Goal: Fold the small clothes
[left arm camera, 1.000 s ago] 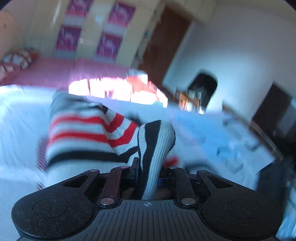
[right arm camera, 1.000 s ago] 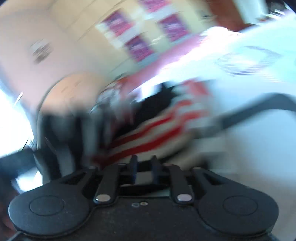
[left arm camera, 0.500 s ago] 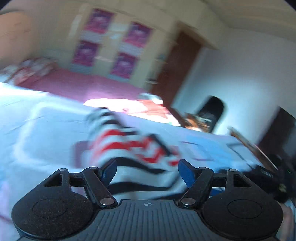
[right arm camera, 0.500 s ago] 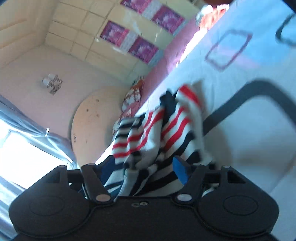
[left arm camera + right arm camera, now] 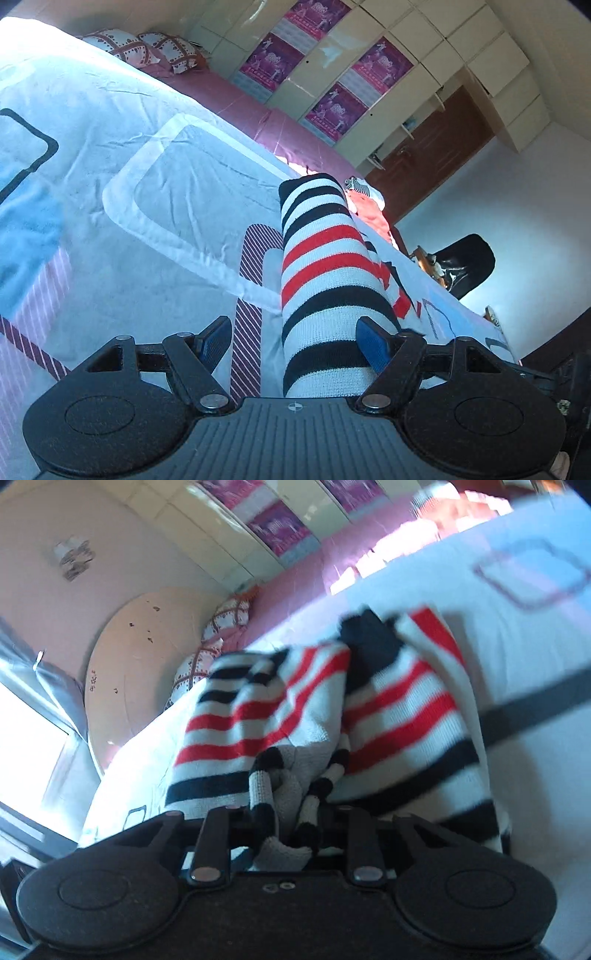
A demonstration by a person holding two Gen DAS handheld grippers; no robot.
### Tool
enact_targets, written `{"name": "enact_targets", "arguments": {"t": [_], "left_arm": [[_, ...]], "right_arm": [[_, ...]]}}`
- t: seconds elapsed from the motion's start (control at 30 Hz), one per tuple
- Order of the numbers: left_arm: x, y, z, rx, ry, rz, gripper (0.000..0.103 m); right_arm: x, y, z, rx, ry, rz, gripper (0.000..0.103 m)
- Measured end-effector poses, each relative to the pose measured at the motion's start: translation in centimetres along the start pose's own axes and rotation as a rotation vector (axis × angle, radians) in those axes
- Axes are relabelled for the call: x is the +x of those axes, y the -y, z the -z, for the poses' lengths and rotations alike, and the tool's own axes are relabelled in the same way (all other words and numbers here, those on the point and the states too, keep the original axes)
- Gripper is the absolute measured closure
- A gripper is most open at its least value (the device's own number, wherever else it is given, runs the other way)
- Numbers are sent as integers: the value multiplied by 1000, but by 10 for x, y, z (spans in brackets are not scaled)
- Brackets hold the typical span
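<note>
**Right tongs pinching the sweater, left tongs spread around its sleeve**

My left tongs stand wide open, and the striped knit sweater runs between the two blue pads, nearer the right one. From here a rolled sleeve or folded edge stretches straight ahead of me, its long axis pointing away from the tongs across the bed sheet toward the wardrobe. I judge I am lined up this way to close on that near end.

My right tongs are drawn together on a bunch of the same sweater, the fabric gathered right at the fingertips. Ahead of them the garment fans out, two striped halves meeting along a crease that runs away from me. Holding that bunch, I think, keeps the fold anchored while the left takes its grip. The view is somewhat blurred.
</note>
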State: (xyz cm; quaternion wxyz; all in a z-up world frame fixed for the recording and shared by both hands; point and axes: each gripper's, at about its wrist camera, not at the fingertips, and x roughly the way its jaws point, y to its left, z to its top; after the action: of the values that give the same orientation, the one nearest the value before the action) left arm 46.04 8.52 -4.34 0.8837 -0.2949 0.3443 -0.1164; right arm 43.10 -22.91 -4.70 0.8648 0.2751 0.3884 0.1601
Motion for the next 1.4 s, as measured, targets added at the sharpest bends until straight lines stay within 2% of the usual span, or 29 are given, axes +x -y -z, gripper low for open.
{"name": "enact_targets", "arguments": {"t": [0.13,0.2,0.27,0.33,0.4,0.5,0.53,0.63,0.7,0.73,0.77,0.93,1.07,1.13,1.2,1.23,1.3,1.4], "left_arm": [[13,14,-2,16,-16,25,30],[18,23,1,38,-39,34,30],[28,36,7,101,-72,-4,30],[38,46,13,134,-107,-15,30],[42,55,17,162,-105,-34,29],[36,55,15,148,-87,-27,29],[33,54,13,150,-73,-21,29],[26,45,9,129,-31,-28,29],[27,37,6,109,-27,-41,29],[28,36,6,111,-34,-48,29],[31,35,6,116,-44,-59,29],[34,40,2,138,-31,-92,29],[41,38,7,130,-41,-82,29],[46,39,10,131,-48,-87,29],[51,39,11,122,-63,-74,29],[52,41,10,130,-65,-78,29],[52,43,9,153,-69,-85,29],[47,42,6,147,-62,-89,29]], "right_arm": [[-40,-28,5,-197,138,19,81],[-56,-31,12,-254,180,51,81],[-57,-15,19,-240,164,114,81],[-40,15,25,-157,92,177,80],[-30,35,30,-84,65,146,79],[-35,37,26,-30,67,110,65],[-36,35,25,-39,69,110,59],[-26,25,20,-81,51,131,57],[-20,21,16,-106,43,154,63],[-17,18,15,-132,47,167,74],[-16,15,14,-159,55,171,75],[-37,-3,11,-267,160,161,79],[-50,-12,7,-376,240,171,79],[-42,1,5,-354,218,194,79],[-20,24,7,-309,128,250,77],[-13,34,10,-281,96,241,77],[-17,40,11,-244,112,208,76],[-29,39,7,-149,112,170,62]]}}
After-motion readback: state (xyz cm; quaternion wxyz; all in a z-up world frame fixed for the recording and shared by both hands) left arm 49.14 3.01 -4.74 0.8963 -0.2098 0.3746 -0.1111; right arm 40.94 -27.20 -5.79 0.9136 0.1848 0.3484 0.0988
